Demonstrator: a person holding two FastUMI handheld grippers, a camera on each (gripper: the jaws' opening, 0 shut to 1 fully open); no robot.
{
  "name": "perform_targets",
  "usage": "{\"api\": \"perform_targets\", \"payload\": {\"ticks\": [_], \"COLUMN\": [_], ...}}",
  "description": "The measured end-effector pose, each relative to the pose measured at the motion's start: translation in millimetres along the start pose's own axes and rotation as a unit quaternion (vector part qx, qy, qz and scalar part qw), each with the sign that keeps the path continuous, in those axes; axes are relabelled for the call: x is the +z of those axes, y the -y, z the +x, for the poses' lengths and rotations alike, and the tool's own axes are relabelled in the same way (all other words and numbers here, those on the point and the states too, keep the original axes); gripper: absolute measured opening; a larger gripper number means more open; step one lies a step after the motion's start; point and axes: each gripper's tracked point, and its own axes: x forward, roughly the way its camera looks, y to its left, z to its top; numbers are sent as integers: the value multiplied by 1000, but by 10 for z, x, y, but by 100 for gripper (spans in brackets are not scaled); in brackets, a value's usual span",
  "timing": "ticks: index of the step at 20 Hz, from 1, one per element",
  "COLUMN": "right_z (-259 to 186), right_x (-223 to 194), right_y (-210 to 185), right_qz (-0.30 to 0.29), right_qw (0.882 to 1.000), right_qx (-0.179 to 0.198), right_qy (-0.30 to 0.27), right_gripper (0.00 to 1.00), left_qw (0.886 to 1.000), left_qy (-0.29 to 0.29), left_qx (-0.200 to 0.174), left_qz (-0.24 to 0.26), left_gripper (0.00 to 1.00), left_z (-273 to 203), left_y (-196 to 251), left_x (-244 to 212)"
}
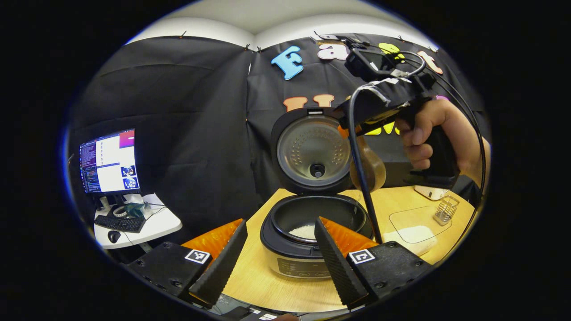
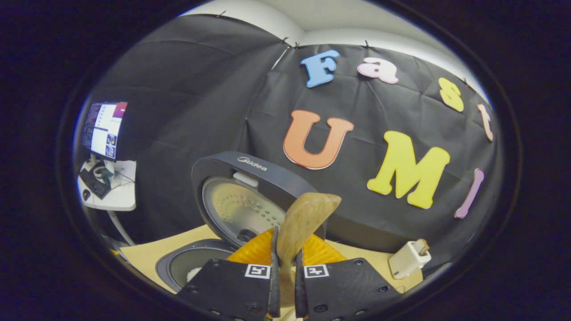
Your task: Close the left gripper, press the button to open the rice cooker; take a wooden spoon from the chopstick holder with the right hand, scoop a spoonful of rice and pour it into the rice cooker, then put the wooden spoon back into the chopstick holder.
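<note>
Wooden spoon pinched between the jaws of the right gripper, handle clamped low between the two fingers, bowl rising above them toward 12 o'clock in the right gripper view, tipped slightly to 1 o'clock. Long axis close to upright there, running forward along the fingers. In the left gripper view, spoon bowl hanging at 6 o'clock below the right gripper, long axis near vertical, bowl end down, held in the air above the rice cooker's right rim.

Rice cooker open on the table, lid standing upright behind the pot, inner plate facing forward. A small patch of white rice lying in the dark inner pot. A hand wrapped around the right gripper's grip at 3 o'clock of the lid.

Left gripper with jaws spread wide, gripping nothing, cooker front seen between the fingers.

At 4 o'clock of the cooker, a clear tray of rice on the table; just beyond it a wire chopstick holder. Far off at 9 o'clock, a monitor above a small white desk with a keyboard.
</note>
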Motion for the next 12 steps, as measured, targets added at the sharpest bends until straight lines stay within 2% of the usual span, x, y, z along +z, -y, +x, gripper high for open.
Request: {"api": "perform_targets", "payload": {"ticks": [3, 6, 12], "right_z": [-130, -263, -447], "right_x": [158, 224, 159], "right_y": [-43, -25, 322], "right_qz": [-42, -52, -28], "right_qw": [999, 998, 999], "right_qx": [0, -6, -19], "right_qy": [32, 46, 43], "right_gripper": [13, 12, 13], "left_qw": [1000, 1000, 1000], "left_qy": [-8, -5, 16], "left_qx": [6, 5, -10], "left_qz": [13, 15, 14], "left_gripper": [97, 97, 97], "left_z": [22, 31, -11], "left_y": [6, 33, 233], "left_x": [-41, -26, 108]}}
